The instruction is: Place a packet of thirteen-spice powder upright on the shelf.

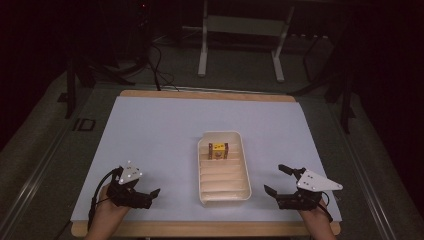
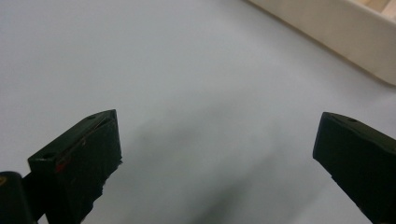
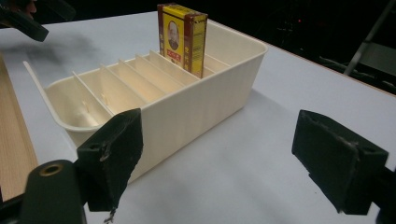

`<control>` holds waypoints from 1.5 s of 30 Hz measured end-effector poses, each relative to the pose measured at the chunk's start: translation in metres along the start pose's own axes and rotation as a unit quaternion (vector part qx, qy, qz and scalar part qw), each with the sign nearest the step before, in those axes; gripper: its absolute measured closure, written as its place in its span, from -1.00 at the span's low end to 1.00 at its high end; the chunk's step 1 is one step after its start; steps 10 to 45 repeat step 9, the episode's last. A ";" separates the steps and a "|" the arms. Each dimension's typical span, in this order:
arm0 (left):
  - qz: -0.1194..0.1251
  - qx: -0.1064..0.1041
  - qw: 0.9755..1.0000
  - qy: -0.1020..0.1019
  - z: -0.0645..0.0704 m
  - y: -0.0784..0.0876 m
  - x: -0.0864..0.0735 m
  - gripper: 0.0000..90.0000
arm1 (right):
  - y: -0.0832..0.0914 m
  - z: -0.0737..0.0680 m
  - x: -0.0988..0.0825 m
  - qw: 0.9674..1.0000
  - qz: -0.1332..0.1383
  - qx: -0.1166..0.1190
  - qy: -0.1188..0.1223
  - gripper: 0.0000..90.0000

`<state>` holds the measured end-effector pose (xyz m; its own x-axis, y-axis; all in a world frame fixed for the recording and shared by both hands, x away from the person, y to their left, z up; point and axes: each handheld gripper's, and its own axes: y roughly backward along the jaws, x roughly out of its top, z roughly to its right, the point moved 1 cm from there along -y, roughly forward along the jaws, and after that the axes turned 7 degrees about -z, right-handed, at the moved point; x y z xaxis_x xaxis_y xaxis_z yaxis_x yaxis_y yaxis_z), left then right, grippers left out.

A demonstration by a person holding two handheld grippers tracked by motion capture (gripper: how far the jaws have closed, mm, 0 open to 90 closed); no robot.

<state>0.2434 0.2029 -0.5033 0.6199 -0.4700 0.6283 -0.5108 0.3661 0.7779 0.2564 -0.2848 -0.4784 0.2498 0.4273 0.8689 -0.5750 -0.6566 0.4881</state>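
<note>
Upright in a far slot of the ribbed cream plastic tray stands a small yellow-and-brown cardboard box, print unreadable. Left gripper and right gripper flank the tray, jaws apart, empty.

Legible text: none. Small yellow-and-red box, standing upright in a far slot of the cream divided tray: front panel bears a portrait and small print (too fine to read in the right gripper view).

1 slotted tray, 1 yellow box, 2 hand-held grippers
</note>
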 end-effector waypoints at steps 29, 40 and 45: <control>0.021 0.003 0.999 0.024 -0.003 0.006 0.000 -0.97 | 0.001 0.001 0.000 1.000 0.003 -0.002 0.000 -0.63; 0.021 0.003 0.999 0.024 -0.003 0.006 0.000 -0.97 | 0.001 0.001 0.000 1.000 0.003 -0.002 0.000 -0.63; 0.021 0.003 0.999 0.024 -0.003 0.006 0.000 -0.97 | 0.001 0.001 0.000 1.000 0.003 -0.002 0.000 -0.63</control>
